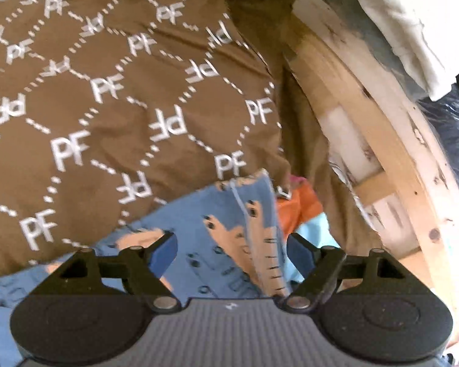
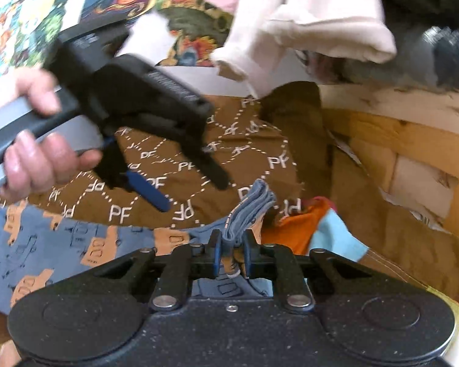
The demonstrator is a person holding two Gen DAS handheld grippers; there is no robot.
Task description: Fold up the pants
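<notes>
The pants [image 1: 211, 238] are blue with tan printed figures and lie on a brown cloth [image 1: 107, 98] marked "PF". My left gripper [image 1: 232, 250] is open just above the pants, a raised fold between its fingers. In the right wrist view the pants [image 2: 61, 244] spread to the left. My right gripper [image 2: 232, 252] is shut on a bunched edge of the pants [image 2: 251, 208], which sticks up between the fingertips. The left gripper [image 2: 195, 195] shows there too, open, held by a hand above the brown cloth [image 2: 199, 165].
A wooden frame [image 1: 376, 140] runs along the right. White garments [image 2: 306, 21] hang at the top. An orange and light-blue cloth [image 2: 315, 226] lies by the pants' edge. A colourful printed sheet [image 2: 30, 9] is at the far left.
</notes>
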